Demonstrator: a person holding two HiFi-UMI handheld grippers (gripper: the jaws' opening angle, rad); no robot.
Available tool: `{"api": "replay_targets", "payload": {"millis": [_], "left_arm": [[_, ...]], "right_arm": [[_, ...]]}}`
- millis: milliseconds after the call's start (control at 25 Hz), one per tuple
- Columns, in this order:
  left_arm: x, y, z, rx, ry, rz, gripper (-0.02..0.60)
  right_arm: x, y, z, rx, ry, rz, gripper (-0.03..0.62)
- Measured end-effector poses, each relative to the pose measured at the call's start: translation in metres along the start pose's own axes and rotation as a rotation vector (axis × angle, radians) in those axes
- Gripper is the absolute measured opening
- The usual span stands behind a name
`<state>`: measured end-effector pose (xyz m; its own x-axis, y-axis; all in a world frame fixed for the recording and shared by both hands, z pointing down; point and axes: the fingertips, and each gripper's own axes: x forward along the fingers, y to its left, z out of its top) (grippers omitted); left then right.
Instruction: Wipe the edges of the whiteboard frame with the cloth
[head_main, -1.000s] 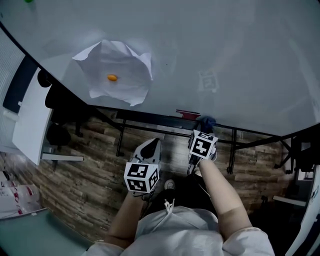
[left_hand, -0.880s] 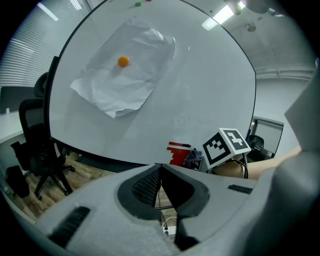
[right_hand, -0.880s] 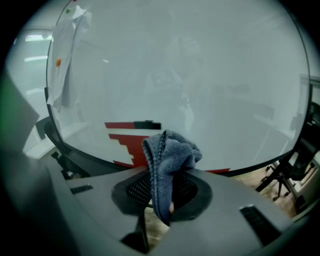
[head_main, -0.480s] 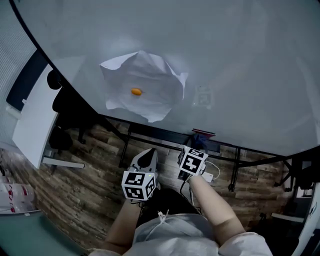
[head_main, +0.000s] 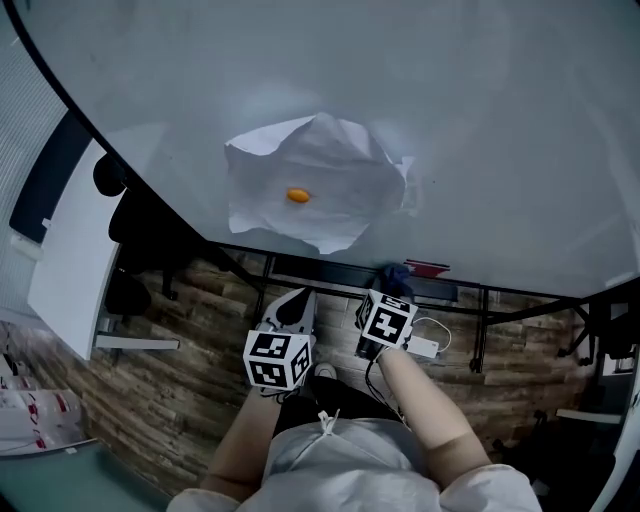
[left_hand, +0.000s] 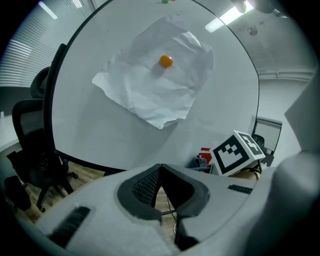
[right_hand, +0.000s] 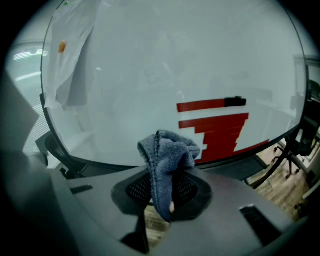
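Low against the whiteboard (head_main: 470, 120), close by its dark bottom frame rail (head_main: 320, 267): blue-grey cloth (right_hand: 167, 160) clamped in the closed jaws of the right gripper (right_hand: 165, 192), bunched up above the tips. Behind it on the board, red stepped bars (right_hand: 220, 127) and a faint pale mark (right_hand: 152, 75), neither readable as lettering; higher and to the left, crumpled white paper (head_main: 320, 190) under a small orange magnet (head_main: 298, 196). Beside and slightly lower, left gripper (head_main: 290, 312) with jaws drawn together on nothing, both forearms reaching forward from the torso, marker cubes turned up towards the head camera.
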<state>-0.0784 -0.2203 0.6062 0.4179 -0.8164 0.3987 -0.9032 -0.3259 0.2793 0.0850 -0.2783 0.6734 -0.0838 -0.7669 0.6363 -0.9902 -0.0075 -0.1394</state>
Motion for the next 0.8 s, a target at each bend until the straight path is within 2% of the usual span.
{"api": "replay_targets", "payload": {"millis": [200,480,720,800], "left_arm": [[-0.011,0.016,0.007,-0.005,0.013,0.011,0.018],[-0.007,0.042,0.012,-0.024,0.024,0.006,0.018],[0.001,0.069,0.012,0.009,0.052,-0.052,0.018],[0.000,0.084,0.014,0.012,0.063,-0.067,0.018]], "right_arm": [[0.004,0.024,-0.005,0.077,0.073,0.032,0.067],[0.008,0.039,-0.007,0.097,0.091,0.064,0.067],[0.009,0.049,-0.008,0.115,0.068,-0.013,0.067],[0.009,0.064,-0.009,0.109,0.068,-0.010,0.067]]}}
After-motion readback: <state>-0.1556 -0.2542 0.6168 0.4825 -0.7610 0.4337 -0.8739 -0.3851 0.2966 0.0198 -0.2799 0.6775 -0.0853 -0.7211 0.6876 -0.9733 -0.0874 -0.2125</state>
